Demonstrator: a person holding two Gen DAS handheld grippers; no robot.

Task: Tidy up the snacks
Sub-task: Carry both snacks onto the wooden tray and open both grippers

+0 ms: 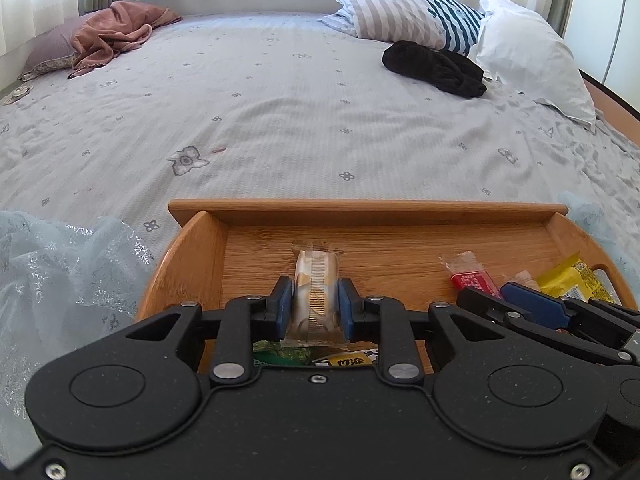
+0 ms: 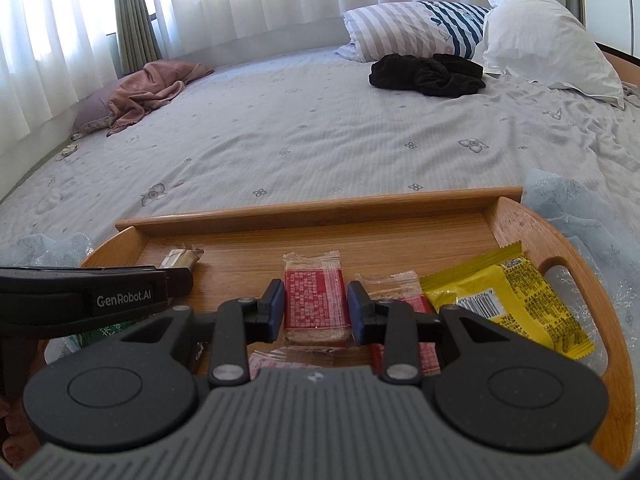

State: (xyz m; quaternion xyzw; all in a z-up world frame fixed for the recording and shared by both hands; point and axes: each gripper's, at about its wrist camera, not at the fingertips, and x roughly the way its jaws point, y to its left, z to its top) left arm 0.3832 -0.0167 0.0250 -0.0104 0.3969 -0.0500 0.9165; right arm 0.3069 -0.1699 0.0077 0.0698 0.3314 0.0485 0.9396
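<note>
A wooden tray (image 1: 360,212) lies on the bed and also shows in the right wrist view (image 2: 312,208). My left gripper (image 1: 314,302) is shut on a beige wrapped wafer snack (image 1: 316,280), held over the tray's left part; the snack also shows in the right wrist view (image 2: 180,258). My right gripper (image 2: 316,306) is shut on a red wrapped snack bar (image 2: 314,300) above the tray's middle. A second red bar (image 2: 404,292) and a yellow snack packet (image 2: 516,300) lie to its right. Green and yellow packets (image 1: 312,354) lie under the left gripper.
The grey patterned bed sheet (image 1: 300,112) stretches beyond the tray. Black clothing (image 1: 432,68), striped and white pillows (image 1: 520,48) are at the far right. A pink blanket (image 1: 116,36) is at the far left. Light blue sheer fabric (image 1: 52,264) lies left of the tray.
</note>
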